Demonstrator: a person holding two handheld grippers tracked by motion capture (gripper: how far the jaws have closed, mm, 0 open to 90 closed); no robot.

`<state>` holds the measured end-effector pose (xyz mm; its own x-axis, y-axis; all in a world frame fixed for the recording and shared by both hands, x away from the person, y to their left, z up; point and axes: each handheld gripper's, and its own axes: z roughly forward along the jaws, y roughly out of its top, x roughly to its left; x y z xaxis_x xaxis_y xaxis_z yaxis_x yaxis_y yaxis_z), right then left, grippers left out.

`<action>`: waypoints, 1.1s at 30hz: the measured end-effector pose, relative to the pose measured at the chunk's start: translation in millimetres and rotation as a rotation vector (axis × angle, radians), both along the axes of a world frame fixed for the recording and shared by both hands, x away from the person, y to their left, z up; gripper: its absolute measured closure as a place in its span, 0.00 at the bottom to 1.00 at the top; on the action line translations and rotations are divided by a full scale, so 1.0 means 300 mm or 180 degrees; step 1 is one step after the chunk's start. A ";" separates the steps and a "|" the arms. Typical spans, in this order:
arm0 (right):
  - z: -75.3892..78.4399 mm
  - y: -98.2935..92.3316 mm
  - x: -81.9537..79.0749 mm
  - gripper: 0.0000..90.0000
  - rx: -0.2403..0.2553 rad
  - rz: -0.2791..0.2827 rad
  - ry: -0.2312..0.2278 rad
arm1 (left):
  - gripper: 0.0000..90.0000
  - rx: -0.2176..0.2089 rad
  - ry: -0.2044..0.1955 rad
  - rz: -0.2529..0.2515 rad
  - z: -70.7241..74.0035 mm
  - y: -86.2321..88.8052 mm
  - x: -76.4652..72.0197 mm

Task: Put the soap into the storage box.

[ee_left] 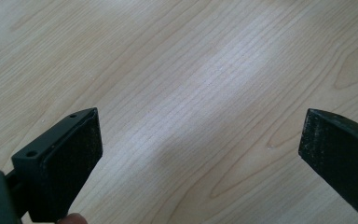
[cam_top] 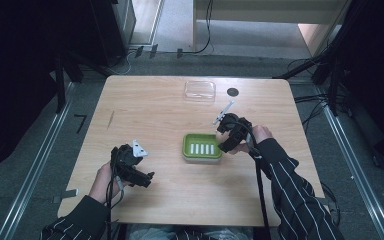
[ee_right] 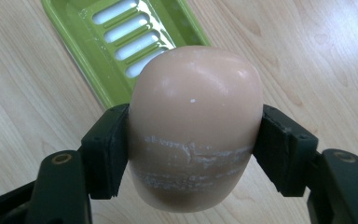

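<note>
Right tongs [ee_right: 193, 149] are clamped on the soap [ee_right: 196, 126], a pads-on-both-sides grip on a smooth beige bar with whitish scuff lines across its lower half. In the right gripper view the soap hangs just above the near edge of the green dish [ee_right: 98, 56], whose slotted floor shows white through the slits. From the high view, the right tongs [cam_top: 223, 134] sit at the dish's [cam_top: 202, 148] right end, with the soap [cam_top: 220, 136] a pale spot between tongs and dish rim. Over on the left, the left tongs [cam_top: 147, 179] rest low over bare tabletop [cam_top: 145, 110], well apart from the dish; the left gripper view shows them [ee_left: 200, 149] spread wide with nothing but wood grain between them. A clear lid [cam_top: 200, 91] lies near the far edge, beside a black dot [cam_top: 233, 92].
</note>
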<state>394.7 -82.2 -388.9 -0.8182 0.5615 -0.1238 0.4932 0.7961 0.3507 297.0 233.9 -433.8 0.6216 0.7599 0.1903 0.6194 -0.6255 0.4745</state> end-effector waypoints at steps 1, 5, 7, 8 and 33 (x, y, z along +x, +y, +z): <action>0.001 0.003 0.002 0.37 0.0002 0.0028 0.0006 | 0.00 -0.0001 -0.0001 0.0000 0.000 0.000 0.000; 0.004 0.017 0.009 0.37 0.0010 0.0059 -0.0028 | 0.00 0.0010 0.0000 -0.0001 0.001 0.001 0.000; 0.006 0.026 0.012 0.37 0.0019 0.0090 -0.0027 | 0.00 0.0008 0.0002 0.0000 0.001 0.001 0.000; 0.007 0.030 0.013 0.37 0.0010 0.0092 -0.0025 | 0.00 0.0010 0.0001 0.0000 0.001 0.001 0.000; 0.025 0.129 0.038 0.37 0.0058 0.0397 -0.0099 | 0.00 0.0000 0.0009 0.0015 0.000 0.006 -0.001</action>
